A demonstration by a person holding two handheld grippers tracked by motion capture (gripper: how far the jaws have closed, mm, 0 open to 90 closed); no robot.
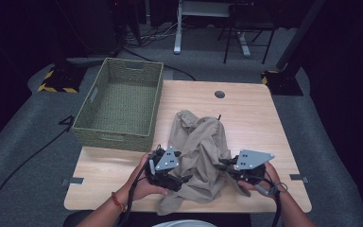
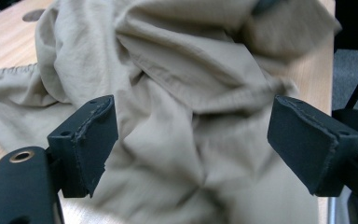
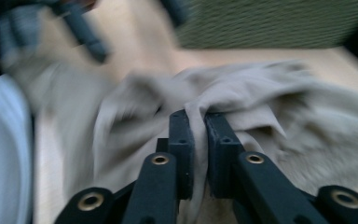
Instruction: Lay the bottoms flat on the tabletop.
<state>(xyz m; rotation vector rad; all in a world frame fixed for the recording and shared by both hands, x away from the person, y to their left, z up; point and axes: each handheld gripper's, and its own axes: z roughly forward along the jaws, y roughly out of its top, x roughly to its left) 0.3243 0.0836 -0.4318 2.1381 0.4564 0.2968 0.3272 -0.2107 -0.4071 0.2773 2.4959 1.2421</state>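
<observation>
Two hand-held grippers work one beige garment [image 1: 199, 151] at the near edge of a wooden table [image 1: 260, 118]. The right gripper [image 3: 199, 122] has its jaws nearly together, pinching a fold of the cloth between the pads; in the high view it sits at the garment's right side [image 1: 223, 163]. The left gripper [image 2: 193, 137] stands with its jaws wide apart, the crumpled cloth lying beyond and between them, neither pad pressing on it; from above it shows at the garment's left side [image 1: 186, 177]. The single garment is heaped in loose folds on the near half of the table, one end trailing toward the front edge. One woven green basket [image 1: 87, 120] sits at the table's far left corner, apart from the cloth. One round cable hole [image 1: 220, 94] marks the far edge. Grey carpet [image 1: 23, 142] surrounds the table; two yellow-and-black striped bases [image 1: 56, 80] stand behind it in a dim room
</observation>
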